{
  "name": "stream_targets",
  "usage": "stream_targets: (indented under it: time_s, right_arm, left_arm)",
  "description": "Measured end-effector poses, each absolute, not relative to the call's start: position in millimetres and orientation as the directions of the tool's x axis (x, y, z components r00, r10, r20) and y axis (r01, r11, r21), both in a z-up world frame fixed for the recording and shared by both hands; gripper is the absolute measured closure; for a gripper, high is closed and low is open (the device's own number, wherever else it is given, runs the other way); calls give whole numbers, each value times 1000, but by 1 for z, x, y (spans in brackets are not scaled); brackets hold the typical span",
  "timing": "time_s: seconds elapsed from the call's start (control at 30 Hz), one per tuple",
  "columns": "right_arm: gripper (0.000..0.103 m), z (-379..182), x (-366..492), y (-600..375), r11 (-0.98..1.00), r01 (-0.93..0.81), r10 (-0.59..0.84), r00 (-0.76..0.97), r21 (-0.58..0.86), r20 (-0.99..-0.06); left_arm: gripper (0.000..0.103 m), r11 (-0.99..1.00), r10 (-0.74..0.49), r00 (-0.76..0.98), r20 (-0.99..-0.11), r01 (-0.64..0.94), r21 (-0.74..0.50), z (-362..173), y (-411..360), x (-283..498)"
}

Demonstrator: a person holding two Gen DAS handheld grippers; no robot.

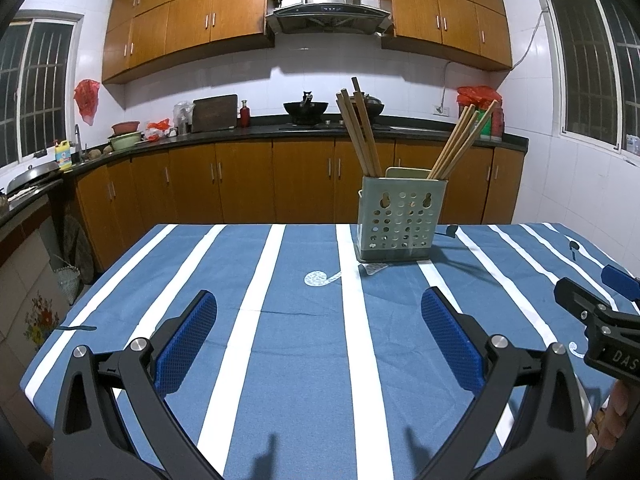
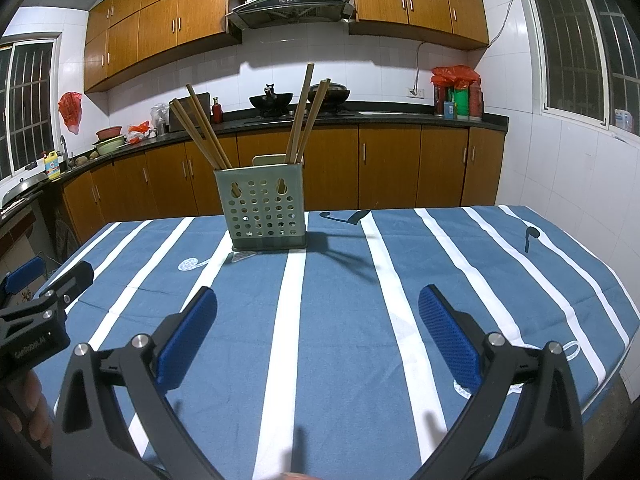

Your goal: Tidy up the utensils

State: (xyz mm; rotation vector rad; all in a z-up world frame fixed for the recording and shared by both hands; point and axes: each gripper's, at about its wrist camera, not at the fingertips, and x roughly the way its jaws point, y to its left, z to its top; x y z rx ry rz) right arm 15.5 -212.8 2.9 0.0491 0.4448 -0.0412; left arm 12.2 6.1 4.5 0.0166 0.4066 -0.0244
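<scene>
A square, pale green plastic holder (image 1: 395, 219), its front punched with round holes, stands upright near the far edge of the striped blue-and-white tablecloth (image 1: 296, 344). Two bunches of wooden chopsticks (image 1: 360, 132) lean apart inside it. The left gripper (image 1: 318, 312) and right gripper (image 2: 318, 310), with ribbed blue pads, gape wide, holding nothing.

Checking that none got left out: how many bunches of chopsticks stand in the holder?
2: one bunch leans left from the holder's left side, the other bunch rises from its right side. Single sticks overlap, so some may be hidden.
</scene>
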Motion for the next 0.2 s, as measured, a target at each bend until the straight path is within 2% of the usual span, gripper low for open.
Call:
stream_targets:
  time_s: [0.2]
  right_arm:
    - [4, 3, 15, -213, 998, 50, -29, 902, 39, -431]
  left_arm:
    - [2, 1000, -22, 918, -397, 28, 9, 6, 7, 12]
